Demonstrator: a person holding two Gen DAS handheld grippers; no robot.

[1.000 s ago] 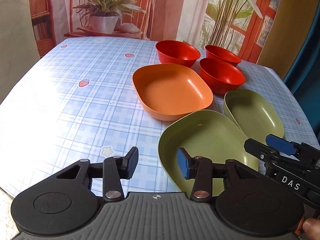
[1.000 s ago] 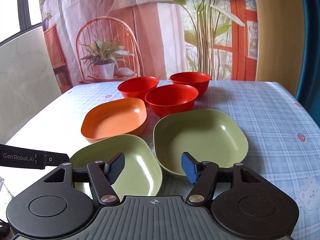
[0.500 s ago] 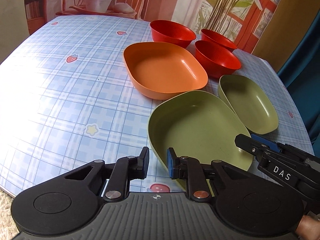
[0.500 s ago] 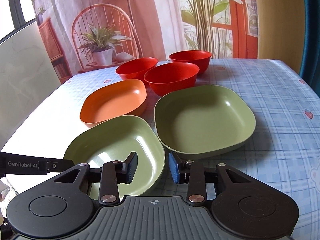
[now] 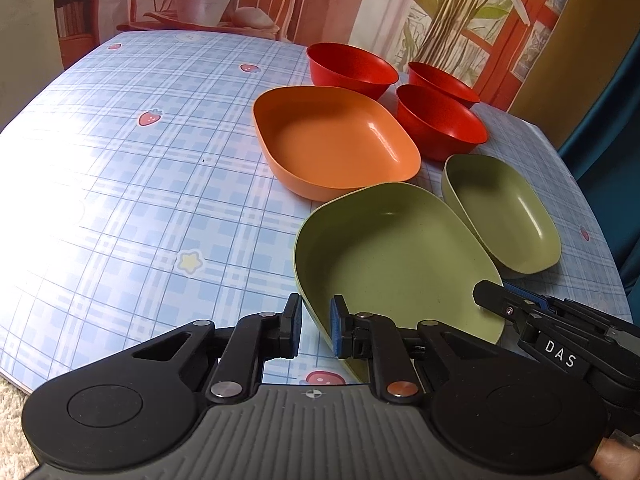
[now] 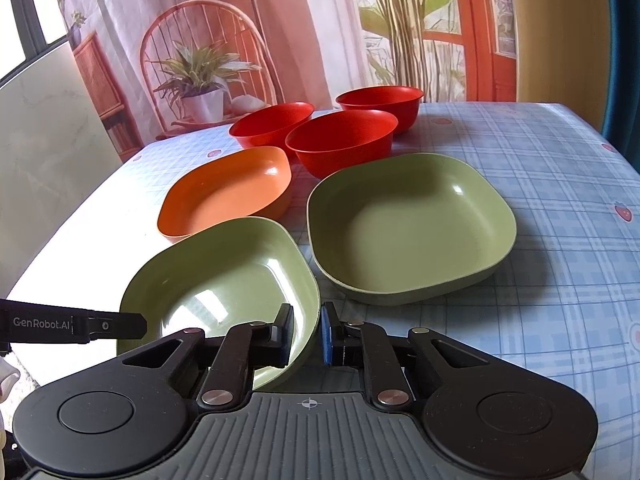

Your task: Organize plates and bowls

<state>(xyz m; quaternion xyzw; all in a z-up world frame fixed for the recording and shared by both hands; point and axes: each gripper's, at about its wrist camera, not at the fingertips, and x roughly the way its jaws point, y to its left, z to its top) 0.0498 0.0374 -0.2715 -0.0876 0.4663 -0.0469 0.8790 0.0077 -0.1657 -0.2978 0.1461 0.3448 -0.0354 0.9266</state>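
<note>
Near me lies a green plate (image 5: 400,264) (image 6: 224,276). My left gripper (image 5: 316,334) is shut on the left part of its near rim, which runs between the pads. My right gripper (image 6: 306,336) is closing its jaws on the right part of that rim, and the pads touch it. Each gripper's fingers (image 5: 496,300) (image 6: 120,325) show at the plate's edge in the other view. A second green plate (image 5: 500,212) (image 6: 408,232) lies to the right. An orange plate (image 5: 332,140) (image 6: 228,196) sits behind.
Three red bowls (image 5: 352,68) (image 5: 440,80) (image 5: 436,120) cluster at the back of the table (image 5: 120,200), which has a blue checked cloth. A printed backdrop and a dark curtain stand behind it. The table's near edge runs just below the grippers.
Both grippers tilted down and came in on the near green plate. Their jaws went from wide apart to closed on its rim, left first, then right.
</note>
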